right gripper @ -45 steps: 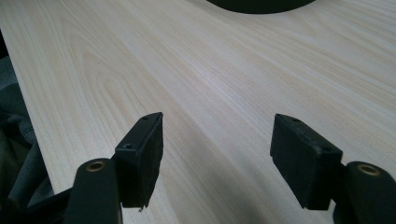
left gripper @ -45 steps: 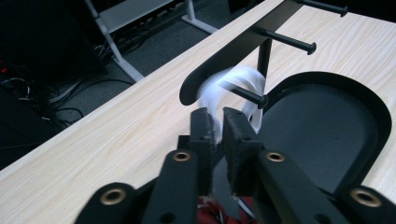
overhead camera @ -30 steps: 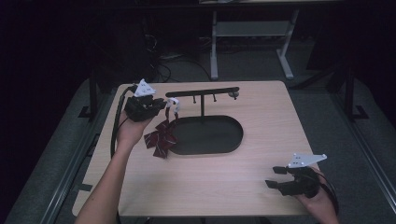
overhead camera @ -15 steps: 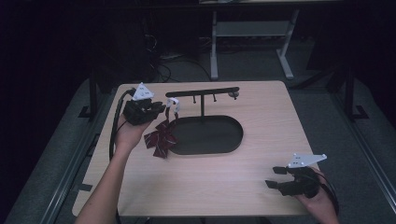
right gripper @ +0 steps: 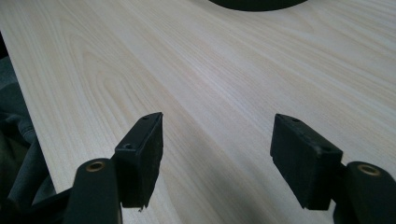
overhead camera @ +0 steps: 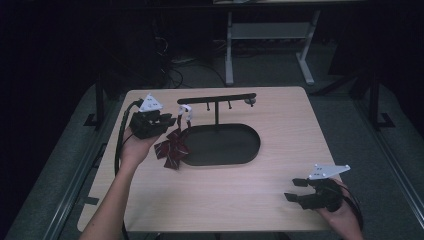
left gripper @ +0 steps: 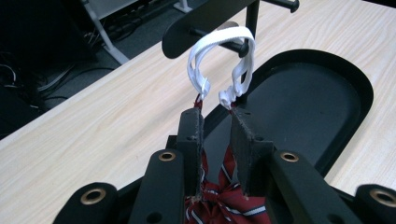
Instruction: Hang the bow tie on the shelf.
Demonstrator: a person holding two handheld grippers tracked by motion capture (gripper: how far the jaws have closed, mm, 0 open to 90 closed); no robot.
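- My left hand-held gripper is at the left end of the black stand; its jaws have just been opening and now stand a narrow gap apart.
- Between the jaws runs the neck of a red striped bow tie. I cannot tell whether the pads still press on it.
- The bow tie's white strap rises just ahead of my left jaw tips and loops over a peg under the stand's crossbar.
- In the high view, the bow hangs below and behind the left jaws, at the left rim of the black oval tray, its wings spread.
- Long axis: strap to bow runs from the peg down toward me, roughly along the left jaws.
- Surroundings: the stand's upright post rises from the tray, beyond and to the right of my left hand-held gripper. Further pegs and a small pale knob sit along the crossbar, well apart from the strap.
- In the way: the crossbar lies directly over the loop.
- My right hand-held gripper is wide open and holds nothing, low over bare desk near its front right corner, well apart from the tray.
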